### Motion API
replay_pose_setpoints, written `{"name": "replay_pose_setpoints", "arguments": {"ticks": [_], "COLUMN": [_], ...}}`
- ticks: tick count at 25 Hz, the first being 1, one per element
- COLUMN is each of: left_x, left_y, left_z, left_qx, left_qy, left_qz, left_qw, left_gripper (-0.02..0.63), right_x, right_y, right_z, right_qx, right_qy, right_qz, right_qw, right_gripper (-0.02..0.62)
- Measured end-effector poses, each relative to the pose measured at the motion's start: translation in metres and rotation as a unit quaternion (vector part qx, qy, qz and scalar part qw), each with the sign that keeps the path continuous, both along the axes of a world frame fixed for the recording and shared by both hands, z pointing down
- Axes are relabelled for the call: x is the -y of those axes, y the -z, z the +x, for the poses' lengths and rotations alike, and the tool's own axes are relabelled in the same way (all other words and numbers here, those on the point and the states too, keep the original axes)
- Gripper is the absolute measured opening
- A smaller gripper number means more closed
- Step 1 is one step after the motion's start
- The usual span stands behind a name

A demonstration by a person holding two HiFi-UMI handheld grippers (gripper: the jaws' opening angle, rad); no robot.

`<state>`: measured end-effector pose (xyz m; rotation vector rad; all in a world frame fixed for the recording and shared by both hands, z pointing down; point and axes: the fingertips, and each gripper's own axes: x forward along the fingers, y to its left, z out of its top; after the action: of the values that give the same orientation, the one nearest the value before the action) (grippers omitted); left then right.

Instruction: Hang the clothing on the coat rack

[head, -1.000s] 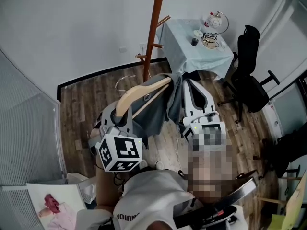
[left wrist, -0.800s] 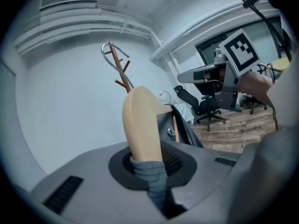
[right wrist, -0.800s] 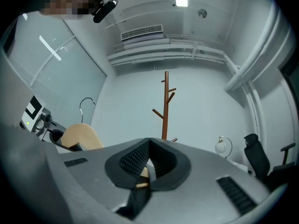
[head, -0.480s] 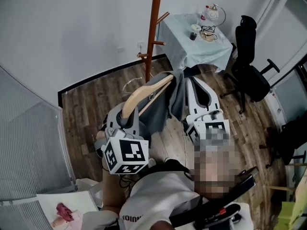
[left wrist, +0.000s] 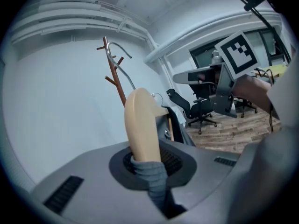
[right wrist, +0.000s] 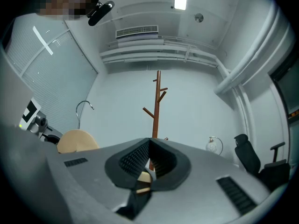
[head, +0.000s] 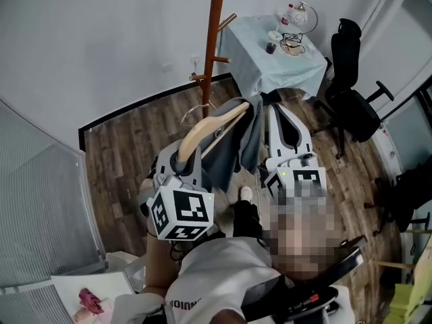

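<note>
Near the coat rack (head: 214, 39), left gripper (left wrist: 145, 160) and right gripper (right wrist: 148, 168) fingers clamp hanger (head: 209, 123) and clothing (head: 224, 155) at opposite ends.

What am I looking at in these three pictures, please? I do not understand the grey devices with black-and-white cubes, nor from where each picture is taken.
There is no robot: a person holds two hand tools, each a gripper with two jaws; the marker cubes are part of them. The head view looks down from the person's head: the left gripper and the right gripper carry a wooden hanger with grey clothing above the wooden floor. The other two pictures come from a camera on each gripper; each shows its jaws shut on the hanger. Ahead stands the coat rack, beside a cloth-covered table.
</note>
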<state>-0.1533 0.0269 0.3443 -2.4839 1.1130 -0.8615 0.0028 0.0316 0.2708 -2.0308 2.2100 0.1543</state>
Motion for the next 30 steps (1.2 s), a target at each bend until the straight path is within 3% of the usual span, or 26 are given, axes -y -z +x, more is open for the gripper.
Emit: {"name": "replay_pose_setpoints", "arguments": {"ticks": [11, 17, 24, 30], "left_x": [0.039, 0.071, 0.095, 0.114], "left_y": [-0.005, -0.015, -0.037, -0.041], "left_z": [0.042, 0.073, 0.108, 0.117], "left_qx": [0.008, 0.013, -0.014, -0.024], "left_qy": [0.012, 0.032, 0.055, 0.092], "left_qz": [-0.009, -0.005, -0.042, -0.048], "left_qw": [0.9999, 0.9994, 0.9975, 0.9943], "left_gripper": [0.032, 0.032, 0.032, 0.032], "right_x": [0.053, 0.092, 0.135, 0.157], "right_y": [-0.006, -0.008, -0.013, -0.010], "right_z": [0.056, 0.089, 0.118, 0.126], "right_qx": [0.040, 0.035, 0.032, 0.027], "right_qy": [0.015, 0.034, 0.083, 0.133], "right_qz": [0.012, 0.011, -0.006, -0.005], "right_qw": [0.999, 0.999, 0.996, 0.991], "right_gripper": [0.020, 0.020, 0.020, 0.020]}}
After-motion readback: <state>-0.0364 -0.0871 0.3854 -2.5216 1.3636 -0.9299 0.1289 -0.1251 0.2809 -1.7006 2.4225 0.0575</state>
